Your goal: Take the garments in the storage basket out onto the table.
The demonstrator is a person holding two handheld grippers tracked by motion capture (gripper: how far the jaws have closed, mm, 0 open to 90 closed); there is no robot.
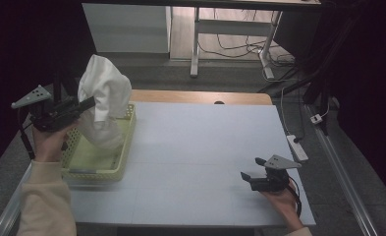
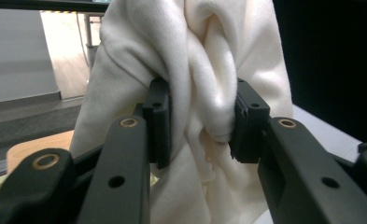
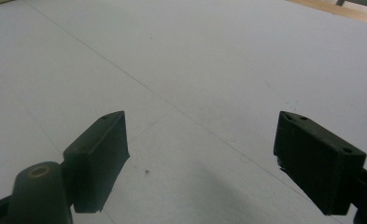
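So the left gripper (image 1: 89,104) is pinching a bunched fold of the white fleece cloth (image 1: 103,98), held up over the yellow basket (image 1: 124,156). Right gripper (image 1: 253,169) sits spread wide above the bare table (image 1: 200,147). I'd lift until the hem clears the rim.

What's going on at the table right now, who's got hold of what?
The left gripper is shut on a bunch of white cloth, holding it up over the yellow-green basket at the table's left side; the cloth's lower end hangs down into the basket. The right gripper is open and holds nothing, low over the bare white table near the right front corner.
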